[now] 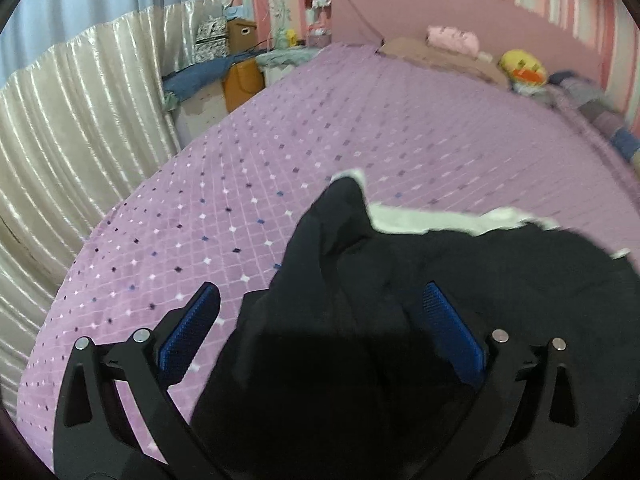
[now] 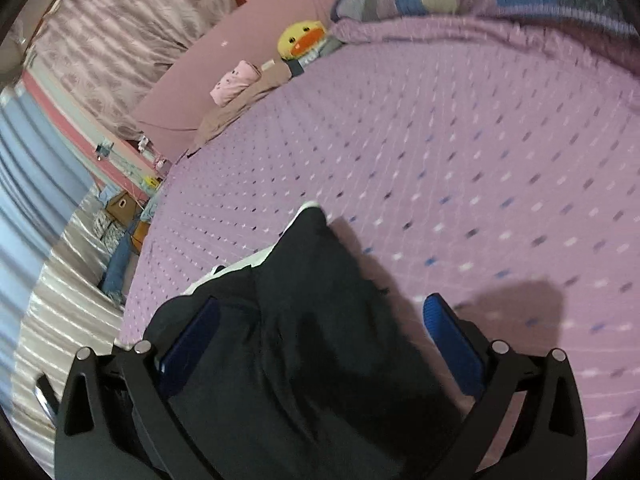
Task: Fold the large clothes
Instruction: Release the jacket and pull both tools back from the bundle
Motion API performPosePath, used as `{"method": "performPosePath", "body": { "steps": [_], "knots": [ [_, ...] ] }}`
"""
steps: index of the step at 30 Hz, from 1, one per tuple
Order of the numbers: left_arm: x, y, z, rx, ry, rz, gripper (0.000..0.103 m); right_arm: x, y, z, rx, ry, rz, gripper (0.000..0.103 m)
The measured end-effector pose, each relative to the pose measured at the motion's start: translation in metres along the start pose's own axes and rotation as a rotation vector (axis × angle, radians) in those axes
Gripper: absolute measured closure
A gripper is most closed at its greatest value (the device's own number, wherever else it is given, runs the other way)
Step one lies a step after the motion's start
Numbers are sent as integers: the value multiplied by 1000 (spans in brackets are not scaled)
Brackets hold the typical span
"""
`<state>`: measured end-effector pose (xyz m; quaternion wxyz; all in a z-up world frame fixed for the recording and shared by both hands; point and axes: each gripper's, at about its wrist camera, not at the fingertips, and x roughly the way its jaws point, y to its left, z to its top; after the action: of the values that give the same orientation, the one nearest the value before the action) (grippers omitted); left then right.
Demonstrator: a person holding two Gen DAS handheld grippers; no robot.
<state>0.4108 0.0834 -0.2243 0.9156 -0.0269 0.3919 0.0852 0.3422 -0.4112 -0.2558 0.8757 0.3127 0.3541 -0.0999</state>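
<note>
Jaws spread wide on both grippers, left gripper & right gripper; black garment bunched between, ungripped. Pinch its white-trimmed far edges before pulling flat on purple bedspread.

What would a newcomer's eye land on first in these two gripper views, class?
First, the black garment with white trim, bunched on the purple diamond-patterned bedspread and lying between the spread blue pads of both the left gripper and the right gripper. Next, the yellow duck plush by the pink headboard at the far end.
</note>
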Motion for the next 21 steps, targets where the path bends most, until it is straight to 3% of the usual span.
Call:
{"method": "performPosePath", "body": {
  "steps": [3,7,11,15,21],
  "knots": [
    [-27,9,-4,31,0,-33,3,-19,-7,-10,-67,26,-54,2],
    [-51,17,-25,122,6,5,3,-31,-18,-32,-154,57,-104,2],
    [-59,34,-51,126,48,39,3,-31,-24,-68,-296,102,-138,2],
    [-64,47,-75,92,68,42,3,-33,-26,-96,-349,129,-105,2],
    [-63,52,-97,104,119,36,3,-23,-33,-102,-265,162,26,2]
  ]
}}
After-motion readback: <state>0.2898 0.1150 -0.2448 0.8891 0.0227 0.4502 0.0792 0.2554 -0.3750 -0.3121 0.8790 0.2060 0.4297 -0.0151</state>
